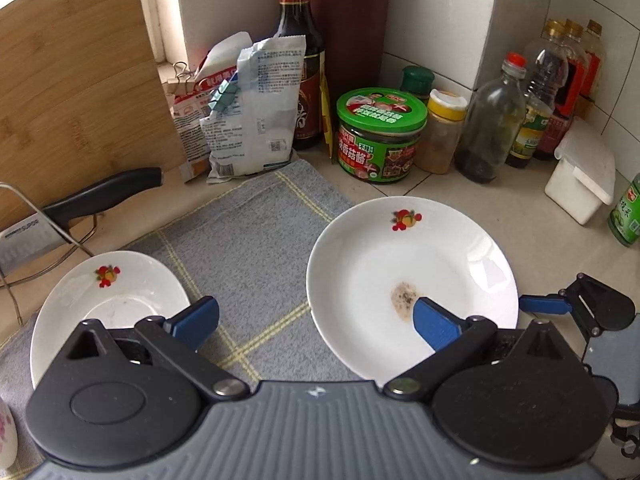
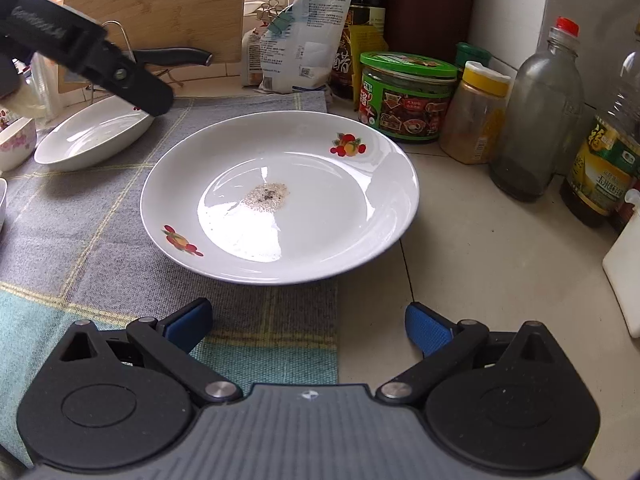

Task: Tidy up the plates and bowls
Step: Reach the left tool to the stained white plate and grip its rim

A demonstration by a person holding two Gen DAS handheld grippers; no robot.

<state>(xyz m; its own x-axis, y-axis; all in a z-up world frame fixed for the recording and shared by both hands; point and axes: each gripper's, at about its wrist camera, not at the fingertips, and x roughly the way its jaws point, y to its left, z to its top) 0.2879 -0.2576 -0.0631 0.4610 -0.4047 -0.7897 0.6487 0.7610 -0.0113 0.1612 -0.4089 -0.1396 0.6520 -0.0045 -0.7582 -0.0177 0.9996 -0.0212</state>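
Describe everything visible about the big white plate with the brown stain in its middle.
The plate is round, white and glossy, ceramic by the look, with a shallow well and a wide sloping rim. Two small red-and-orange fruit motifs sit on opposite sides of the rim. A brownish, speckled stain marks the centre. It lies flat and upright, partly on the grey checked cloth and partly on the tiled counter. Nothing lies in it. The right gripper is open just short of its near edge, not touching.

Soft daylight from window behind, glare on plate point(image 2: 280, 196), sharp focus, fisheye-bent edges
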